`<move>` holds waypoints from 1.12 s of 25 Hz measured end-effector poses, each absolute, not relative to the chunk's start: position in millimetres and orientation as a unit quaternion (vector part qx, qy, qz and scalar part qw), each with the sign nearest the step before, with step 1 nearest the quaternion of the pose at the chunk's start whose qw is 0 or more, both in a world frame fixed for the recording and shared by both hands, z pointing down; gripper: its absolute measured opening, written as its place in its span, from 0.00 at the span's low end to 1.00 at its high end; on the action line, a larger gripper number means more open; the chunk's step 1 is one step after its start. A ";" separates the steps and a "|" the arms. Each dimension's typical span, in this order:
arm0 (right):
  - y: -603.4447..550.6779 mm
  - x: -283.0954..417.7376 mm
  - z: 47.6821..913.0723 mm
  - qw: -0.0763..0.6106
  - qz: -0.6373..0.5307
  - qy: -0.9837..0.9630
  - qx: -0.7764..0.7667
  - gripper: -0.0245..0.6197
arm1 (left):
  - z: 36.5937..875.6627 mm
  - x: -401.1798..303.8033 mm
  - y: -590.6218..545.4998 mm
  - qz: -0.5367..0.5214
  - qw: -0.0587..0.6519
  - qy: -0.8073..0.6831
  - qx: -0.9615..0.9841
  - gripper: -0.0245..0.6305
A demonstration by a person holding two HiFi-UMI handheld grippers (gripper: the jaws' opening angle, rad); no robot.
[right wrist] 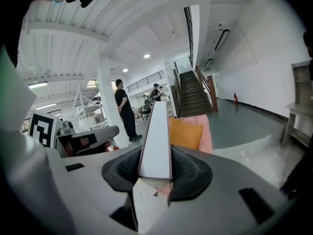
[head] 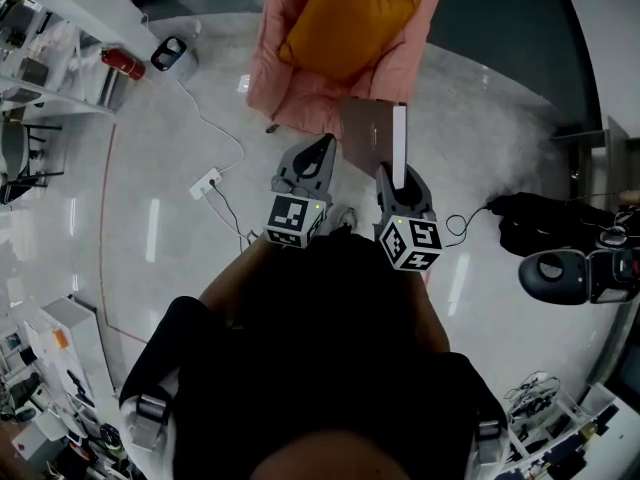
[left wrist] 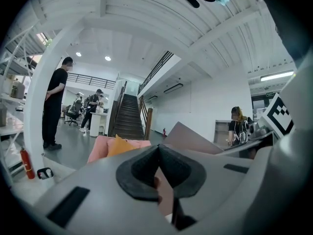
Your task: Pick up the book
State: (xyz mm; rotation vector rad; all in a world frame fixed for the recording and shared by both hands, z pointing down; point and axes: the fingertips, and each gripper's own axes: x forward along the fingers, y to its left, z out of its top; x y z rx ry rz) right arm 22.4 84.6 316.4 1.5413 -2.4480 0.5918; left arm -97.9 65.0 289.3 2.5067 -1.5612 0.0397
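Note:
My right gripper is shut on the book, which is held up in the air with its brown cover facing left and its white page edge on the right. In the right gripper view the book stands on edge between the black pads, clamped from both sides. My left gripper hovers just left of the book, jaws together and holding nothing. In the left gripper view its pads meet at the tips, and the book's cover shows to the right.
A pink armchair with an orange cushion stands just beyond the book. A power strip with cables lies on the floor at left, near a red extinguisher. A black bag lies at right. People stand near a staircase.

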 end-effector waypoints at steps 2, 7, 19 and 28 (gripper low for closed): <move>86.9 19.8 314.8 0.092 0.198 -0.825 0.521 0.26 | 288.0 -100.6 66.8 0.009 0.093 -0.527 0.845 0.05; 89.1 18.1 316.4 0.097 0.195 -0.823 0.524 0.26 | 290.9 -102.1 67.8 0.008 0.095 -0.523 0.847 0.05; 88.4 20.2 314.8 0.097 0.193 -0.823 0.526 0.26 | 290.0 -94.9 66.2 0.005 0.092 -0.510 0.855 0.05; 81.7 27.2 314.7 0.095 0.193 -0.823 0.525 0.26 | 290.9 -87.2 57.3 0.007 0.092 -0.508 0.856 0.05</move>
